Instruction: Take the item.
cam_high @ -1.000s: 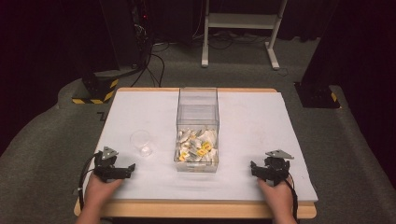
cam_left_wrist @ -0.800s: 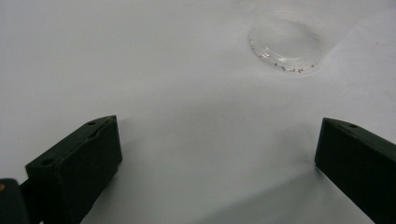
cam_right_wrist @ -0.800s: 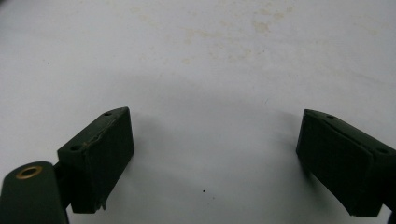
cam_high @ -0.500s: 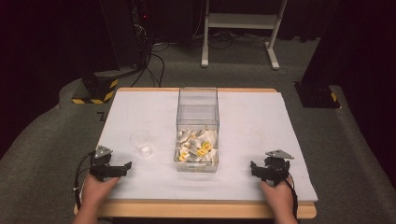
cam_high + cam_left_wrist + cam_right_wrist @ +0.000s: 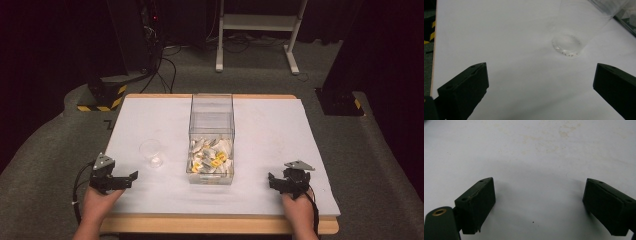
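Observation:
A clear plastic cup (image 5: 152, 152) stands upright on the white table (image 5: 280, 130), left of a tall clear box (image 5: 211, 137) that holds several yellow and white packets (image 5: 210, 157). My left gripper (image 5: 129, 177) rests near the front left corner, open and empty, pointing right toward the cup. In the left gripper view the cup (image 5: 571, 37) stands ahead and to the right of the wide-apart jaws (image 5: 541, 85). My right gripper (image 5: 274, 181) sits near the front right, open and empty. In the right gripper view its gripper (image 5: 539, 200) frames bare table.
The box stands in the middle of the table, its near wall (image 5: 210, 172) between the two grippers. Beyond the far edge are a black cabinet with cables (image 5: 145, 35) and a white metal stand (image 5: 257, 25) on grey floor.
My left gripper has shifted slightly left and turned its jaws more to the right. The right gripper has stayed put.

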